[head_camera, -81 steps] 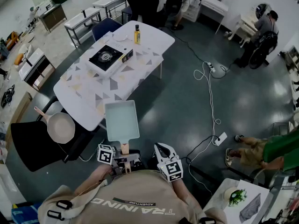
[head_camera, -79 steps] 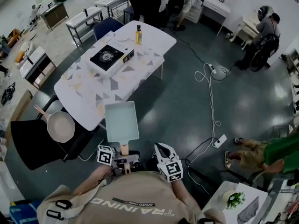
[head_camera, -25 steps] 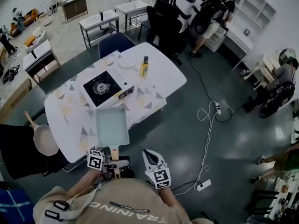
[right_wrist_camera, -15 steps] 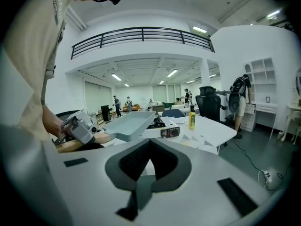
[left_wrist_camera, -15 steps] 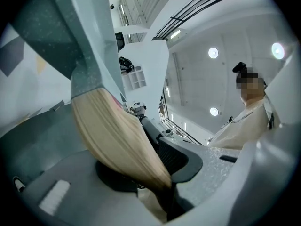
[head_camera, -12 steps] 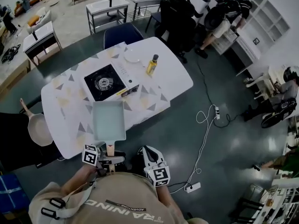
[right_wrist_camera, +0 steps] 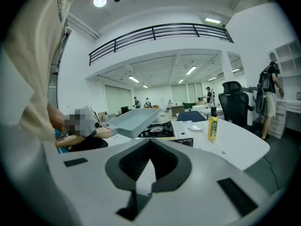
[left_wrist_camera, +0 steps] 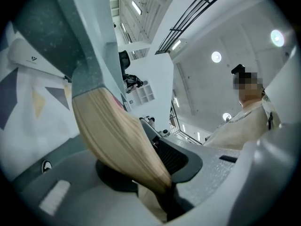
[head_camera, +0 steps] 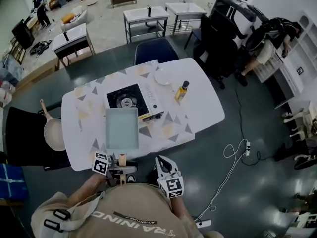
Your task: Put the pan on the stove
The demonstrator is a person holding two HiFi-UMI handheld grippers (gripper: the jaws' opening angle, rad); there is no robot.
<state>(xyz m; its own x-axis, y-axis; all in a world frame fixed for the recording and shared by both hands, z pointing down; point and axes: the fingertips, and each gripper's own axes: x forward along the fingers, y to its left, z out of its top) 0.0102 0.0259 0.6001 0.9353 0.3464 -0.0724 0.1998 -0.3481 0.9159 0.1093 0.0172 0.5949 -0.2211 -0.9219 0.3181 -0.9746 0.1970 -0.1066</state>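
While a round cream pan point(head_camera: 53, 133) is lying on a black surface well to the left of the stove point(head_camera: 130, 99), off the worktop point(head_camera: 203, 108), the left gripper point(head_camera: 122, 164) is holding the rectangular pan point(head_camera: 122, 128) on the stove's near side. Its fingers point(left_wrist_camera: 174, 157) are clenching the pan's wooden handle point(left_wrist_camera: 117, 140), which is running straight up between them in the left gripper view. The pale blue-green pan is being carried clear of the worktop, with its handle pointing away from the stove toward the person. In the head view its far edge is overlapping the stove's near edge. In the right gripper view it is hanging raised and tilted just in front and to the left of the burner, not sitting on it. The stove itself is standing near the middle of the white, triangle-patterned worktop.

Near and to the right of the stove, off the worktop's edge and close to the person's body, the right gripper point(head_camera: 162, 162) is hovering with its fingers point(right_wrist_camera: 129, 161) pressed together on nothing. A small white plate point(head_camera: 162, 77) is lying just beyond the stove's far right corner. A yellow bottle point(head_camera: 182, 91) with a dark cap is standing upright to the right of the stove, apart from the plate.
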